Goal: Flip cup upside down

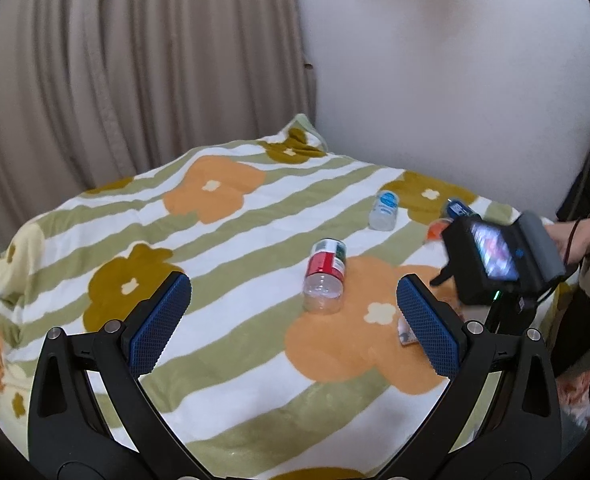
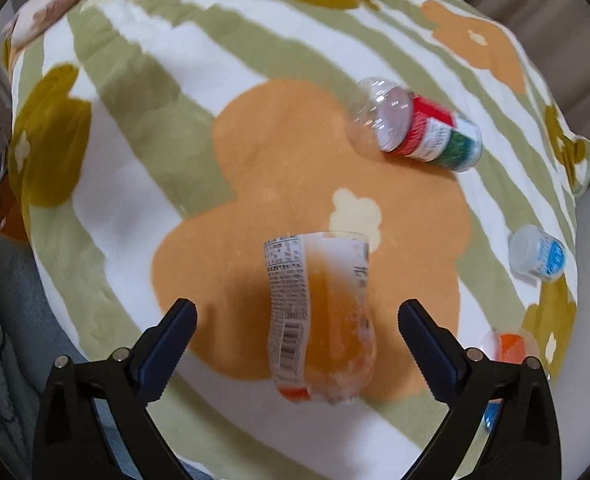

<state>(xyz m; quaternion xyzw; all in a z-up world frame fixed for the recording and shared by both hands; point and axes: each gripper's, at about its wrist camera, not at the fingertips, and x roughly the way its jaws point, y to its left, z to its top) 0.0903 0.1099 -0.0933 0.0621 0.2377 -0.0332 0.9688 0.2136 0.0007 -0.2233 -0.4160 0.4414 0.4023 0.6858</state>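
A clear plastic cup with a white printed label and an orange band point(image 2: 321, 320) sits between my right gripper's open fingers; neither finger touches it. My right gripper point(image 2: 297, 324) is open above it. A clear cup with a red and green label point(image 1: 324, 276) stands on the flowered blanket point(image 1: 223, 280); it also shows in the right wrist view point(image 2: 415, 124). My left gripper point(image 1: 293, 304) is open and empty, just in front of that cup. The right gripper's body with its screen point(image 1: 495, 256) shows at the right.
A small clear cup with a blue label point(image 1: 383, 210) stands further back; it also shows in the right wrist view point(image 2: 539, 254). An orange-labelled cup point(image 2: 511, 346) sits by the right finger. A curtain point(image 1: 135, 60) and a white wall point(image 1: 455, 60) stand behind.
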